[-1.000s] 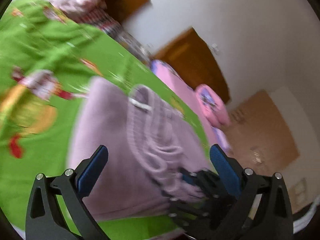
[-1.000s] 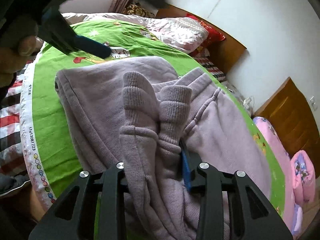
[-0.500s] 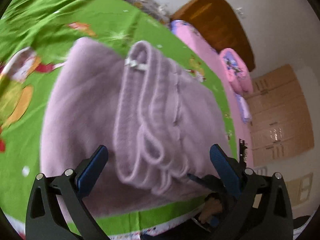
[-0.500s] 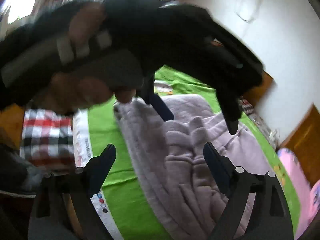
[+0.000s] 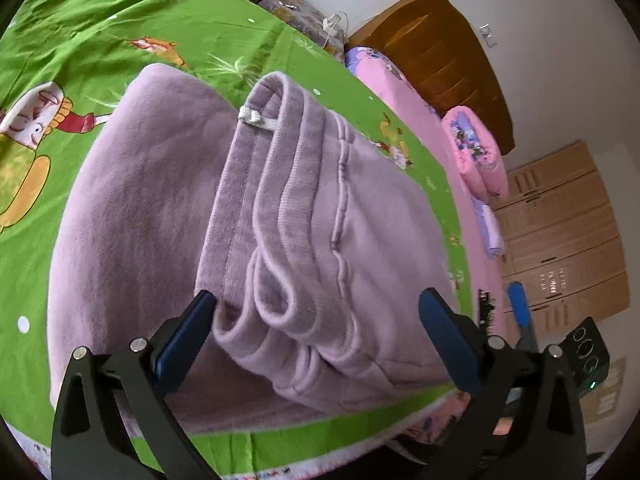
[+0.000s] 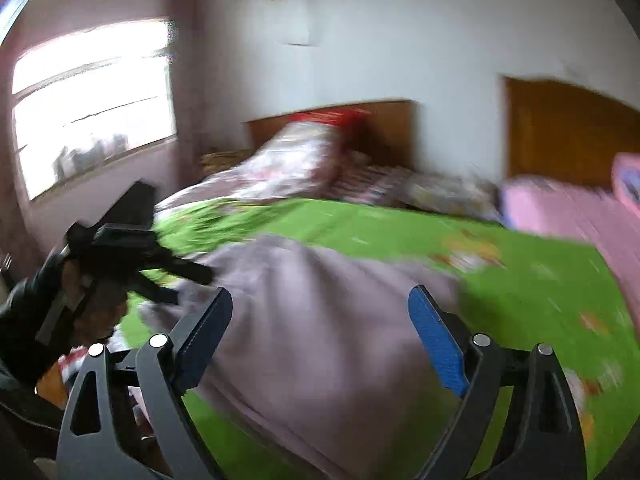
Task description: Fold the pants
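The lilac pants (image 5: 168, 216) lie folded on the green bedspread (image 5: 100, 36), with the ribbed cuffs and waistband stacked on top near the bed's front edge. My left gripper (image 5: 316, 340) is open and empty, hovering just above the folded edge. My right gripper (image 6: 320, 332) is open and empty, held above the pants (image 6: 320, 320) in a blurred view. The left gripper (image 6: 168, 268) and the hand holding it show at the left of the right wrist view. The right gripper's blue fingertip (image 5: 520, 304) shows at the right of the left wrist view.
A pink quilt (image 5: 404, 92) and a rolled pink bundle (image 5: 476, 152) lie beyond the green bedspread. A wooden headboard (image 6: 332, 120) and piled floral bedding (image 6: 292, 164) stand at the back. Wooden cabinets (image 5: 560, 232) line the right wall. A window (image 6: 88, 100) is at the left.
My right gripper let go of the pants, opened and pulled back and up. My left gripper stayed open and settled lower over the folded stack.
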The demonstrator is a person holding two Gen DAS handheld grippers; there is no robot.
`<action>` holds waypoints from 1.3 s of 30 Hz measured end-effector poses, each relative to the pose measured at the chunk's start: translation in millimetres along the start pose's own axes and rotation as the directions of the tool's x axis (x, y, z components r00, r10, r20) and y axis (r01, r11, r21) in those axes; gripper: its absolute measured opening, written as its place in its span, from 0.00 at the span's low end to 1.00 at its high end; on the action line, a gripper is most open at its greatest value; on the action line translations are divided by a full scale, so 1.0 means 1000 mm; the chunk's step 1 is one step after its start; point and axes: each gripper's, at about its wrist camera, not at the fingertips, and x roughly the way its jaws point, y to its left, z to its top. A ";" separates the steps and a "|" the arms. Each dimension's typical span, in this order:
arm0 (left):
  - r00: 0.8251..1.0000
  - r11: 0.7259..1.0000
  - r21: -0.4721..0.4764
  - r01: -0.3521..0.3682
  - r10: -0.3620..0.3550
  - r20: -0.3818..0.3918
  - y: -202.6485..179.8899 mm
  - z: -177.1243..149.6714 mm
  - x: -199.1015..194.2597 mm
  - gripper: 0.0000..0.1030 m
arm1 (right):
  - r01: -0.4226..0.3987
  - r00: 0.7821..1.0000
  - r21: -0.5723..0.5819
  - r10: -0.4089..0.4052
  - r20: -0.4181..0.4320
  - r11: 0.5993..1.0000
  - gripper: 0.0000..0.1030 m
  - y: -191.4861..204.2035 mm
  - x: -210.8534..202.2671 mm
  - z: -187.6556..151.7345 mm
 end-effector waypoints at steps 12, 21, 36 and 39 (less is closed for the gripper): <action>0.984 0.985 -0.018 -0.172 0.173 0.040 -0.002 -0.018 0.004 0.79 | 0.084 0.984 0.123 -0.063 -0.166 0.989 0.84 -0.032 -0.005 -0.072; 0.975 0.983 -0.077 -0.168 0.177 0.135 0.006 -0.019 -0.007 0.41 | 0.041 0.974 0.053 -0.028 -0.226 0.998 0.84 -0.013 -0.002 -0.090; 0.954 0.984 -0.031 -0.175 0.177 0.242 -0.014 -0.034 -0.007 0.34 | 0.219 0.931 -0.006 -0.210 -0.299 0.976 0.84 0.011 0.039 -0.097; 0.944 0.986 0.049 -0.162 0.140 0.299 -0.043 -0.032 -0.028 0.31 | 0.251 0.921 0.041 -0.225 -0.318 0.967 0.84 0.003 0.040 -0.099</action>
